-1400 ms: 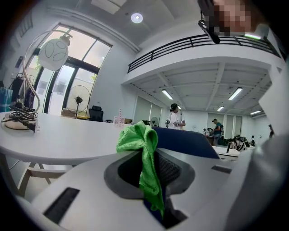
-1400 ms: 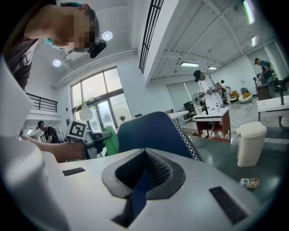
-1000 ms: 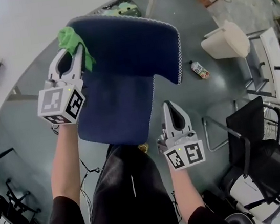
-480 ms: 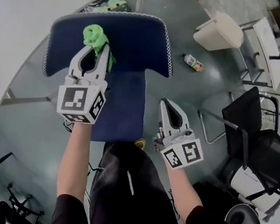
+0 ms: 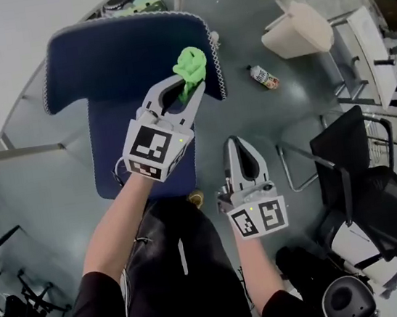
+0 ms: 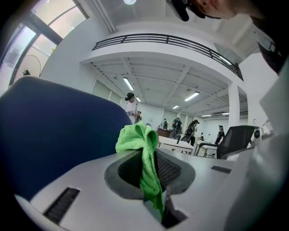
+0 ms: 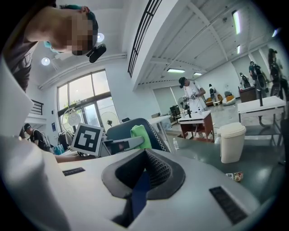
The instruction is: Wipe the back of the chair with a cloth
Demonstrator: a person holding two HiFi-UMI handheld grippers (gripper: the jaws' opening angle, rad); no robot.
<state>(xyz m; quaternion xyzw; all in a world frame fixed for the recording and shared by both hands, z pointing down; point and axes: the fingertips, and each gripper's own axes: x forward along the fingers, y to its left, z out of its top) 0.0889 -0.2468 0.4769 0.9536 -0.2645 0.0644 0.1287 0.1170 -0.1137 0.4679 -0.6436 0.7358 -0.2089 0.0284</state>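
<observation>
**A:** Green cloth (image 5: 189, 66) is now at the right end of the chair back (image 5: 117, 52), by the stitched corner. A second ago it was at the left corner, then mid-span.

**B:** So one full sweep along the top?

**A:** Reads that way. Left gripper (image 5: 187, 85) is clamped on the cloth, with the wad poking past the tips. I can't confirm contact with the fabric.

**B:** Right gripper?

**A:** Right gripper (image 5: 237, 143) hasn't moved. Its jaws are together with nothing pinched, and it's parked just beside the seat (image 5: 110, 155).

**B:** What's left?

**A:** My guess is the top band is covered and the lower part of the back isn't. Next pass should drop lower and run back left. The risk is the cloth sliding off the corner.
</observation>
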